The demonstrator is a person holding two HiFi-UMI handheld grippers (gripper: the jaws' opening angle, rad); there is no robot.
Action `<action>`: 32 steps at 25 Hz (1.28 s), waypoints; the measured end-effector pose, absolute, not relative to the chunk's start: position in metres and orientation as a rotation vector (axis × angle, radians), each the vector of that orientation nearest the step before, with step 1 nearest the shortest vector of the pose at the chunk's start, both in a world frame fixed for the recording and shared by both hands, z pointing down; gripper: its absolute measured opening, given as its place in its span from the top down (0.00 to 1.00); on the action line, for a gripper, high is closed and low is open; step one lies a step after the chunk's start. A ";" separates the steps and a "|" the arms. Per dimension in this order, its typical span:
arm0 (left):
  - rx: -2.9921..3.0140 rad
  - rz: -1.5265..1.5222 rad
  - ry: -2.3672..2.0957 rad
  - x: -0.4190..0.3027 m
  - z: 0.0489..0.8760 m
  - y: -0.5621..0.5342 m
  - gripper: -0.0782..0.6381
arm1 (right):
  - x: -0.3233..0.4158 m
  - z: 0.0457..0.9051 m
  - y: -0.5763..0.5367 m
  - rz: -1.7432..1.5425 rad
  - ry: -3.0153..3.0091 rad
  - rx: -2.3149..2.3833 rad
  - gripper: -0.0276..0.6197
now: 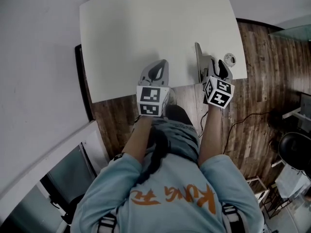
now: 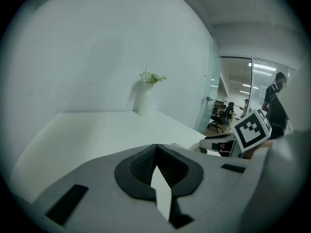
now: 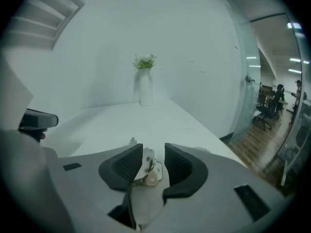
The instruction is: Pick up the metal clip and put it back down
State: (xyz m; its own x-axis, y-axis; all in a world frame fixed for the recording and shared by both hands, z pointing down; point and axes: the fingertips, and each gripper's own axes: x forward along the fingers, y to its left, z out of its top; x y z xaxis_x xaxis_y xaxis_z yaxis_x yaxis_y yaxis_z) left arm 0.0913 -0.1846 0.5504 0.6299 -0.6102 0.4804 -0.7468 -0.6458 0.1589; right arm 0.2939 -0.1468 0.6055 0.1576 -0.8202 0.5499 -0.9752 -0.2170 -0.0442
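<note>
The metal clip [image 3: 147, 170] is a pale, bent piece of metal with a small ring. In the right gripper view it sits between the dark ribbed pads [image 3: 127, 165] of my right gripper [image 3: 149, 155]. That gripper is open: the clip leans near the left pad and a gap separates it from the right pad. In the head view the right gripper [image 1: 209, 63] hangs over the near right corner of the white table [image 1: 146, 28] and hides the clip. My left gripper [image 1: 155, 72] hovers at the table's near edge. Its jaws [image 2: 155, 150] are shut with nothing in them.
A white vase with a green sprig [image 3: 146, 87] stands at the far end of the table, against the wall. A small round object [image 1: 229, 59] lies by the table's right corner. Wooden floor [image 1: 257, 106] runs to the right. The right gripper's marker cube [image 2: 251, 130] shows in the left gripper view.
</note>
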 end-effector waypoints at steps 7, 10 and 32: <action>2.525 0.417 -1.211 0.078 0.505 -0.213 0.86 | 0.294 0.523 -0.185 0.448 -1.883 2.171 0.77; 2.536 0.323 -1.299 0.068 0.477 -0.230 0.86 | 0.284 0.485 -0.204 0.329 -1.994 2.159 0.80; 2.532 0.007 -1.723 -0.019 0.345 -0.265 0.86 | 0.134 0.348 -0.269 -0.051 -2.558 1.747 0.94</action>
